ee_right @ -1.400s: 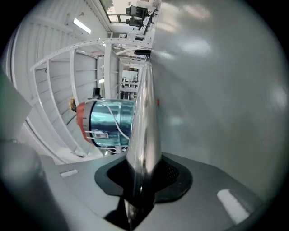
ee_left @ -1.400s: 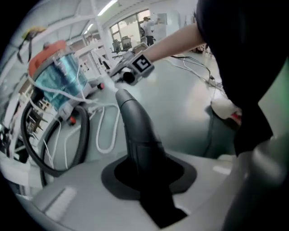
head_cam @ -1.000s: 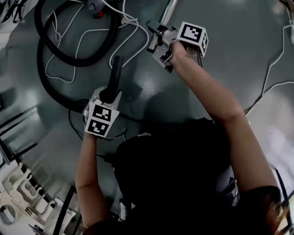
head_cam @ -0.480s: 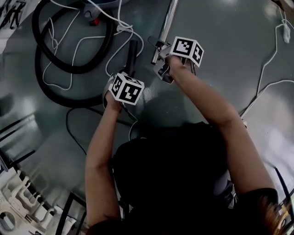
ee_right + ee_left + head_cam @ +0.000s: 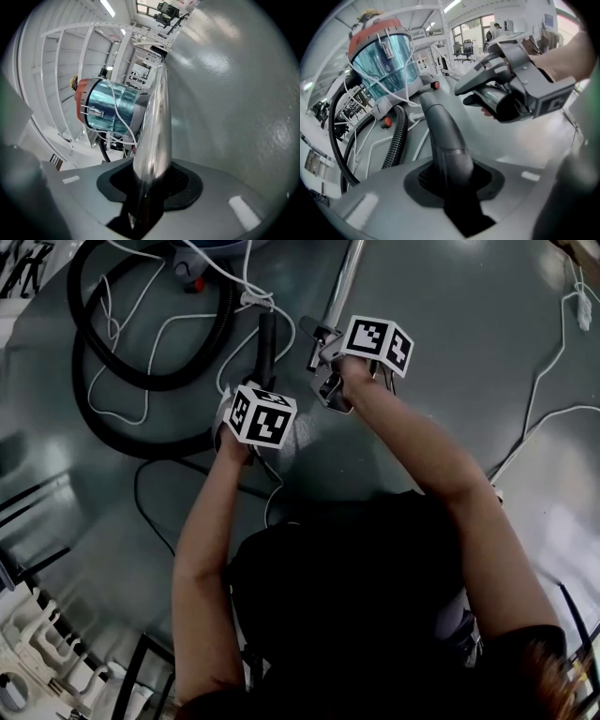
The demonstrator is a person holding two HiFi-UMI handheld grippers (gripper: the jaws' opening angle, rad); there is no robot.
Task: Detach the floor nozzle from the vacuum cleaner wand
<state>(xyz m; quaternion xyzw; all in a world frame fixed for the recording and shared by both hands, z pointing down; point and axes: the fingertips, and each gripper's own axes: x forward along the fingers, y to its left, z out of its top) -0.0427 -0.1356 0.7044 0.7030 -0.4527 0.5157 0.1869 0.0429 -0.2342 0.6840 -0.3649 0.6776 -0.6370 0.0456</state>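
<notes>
The left gripper [image 5: 262, 381], brought from lower left to upper centre, is closed on the dark nozzle [image 5: 266, 338], held just beside the chrome wand [image 5: 348, 271], which is steadied in the clamped right gripper [image 5: 321, 348], so the parts appear already separated.

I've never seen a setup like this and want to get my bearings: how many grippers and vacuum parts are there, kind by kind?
Grippers: 2, the left gripper and the right gripper
Vacuum canister: 1
Black hose: 1
Metal wand: 1
Dark tube: 1
Total: 6
</notes>
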